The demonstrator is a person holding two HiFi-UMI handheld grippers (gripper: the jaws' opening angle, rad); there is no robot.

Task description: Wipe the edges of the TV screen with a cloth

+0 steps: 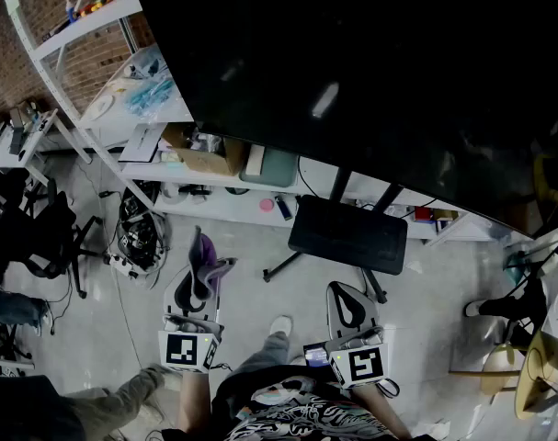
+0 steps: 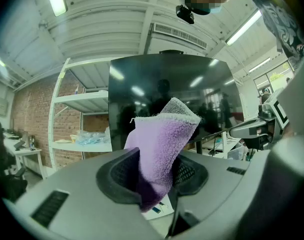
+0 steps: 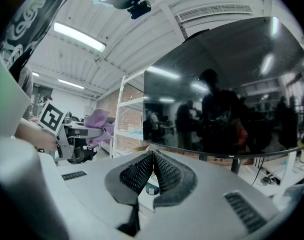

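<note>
Left gripper [image 1: 198, 288]: jaws clamped on the lower part of the purple cloth [image 2: 162, 144]. The upper fold sticks up free above the jaw tips. Right gripper [image 3: 153, 170]: jaws pressed together with nothing between them.

Both grippers are held low in front of the person, side by side. They are well apart from the TV screen [image 1: 370, 72], which is dark and reflective. It stands on a pole stand with a black base plate [image 1: 347, 235], next to white shelving [image 1: 95, 108]. The cloth touches the screen in no view; in the left gripper view the screen sits behind the cloth with clear space between them.

Step, as a judgement: cloth in grip, approach phase, no edge wiped yet.

The next move likely calls for lifting the left gripper up and forward so the free fold meets a screen edge; the bottom edge looks nearest. The cloth should then be dragged along the frame with the grip kept tight so it does not slip out. The fold must lead, because only a short part of the cloth sticks out past the jaws and the hard jaw tips could hit the glass. The right gripper seems to have no job here and can stay clear.
</note>
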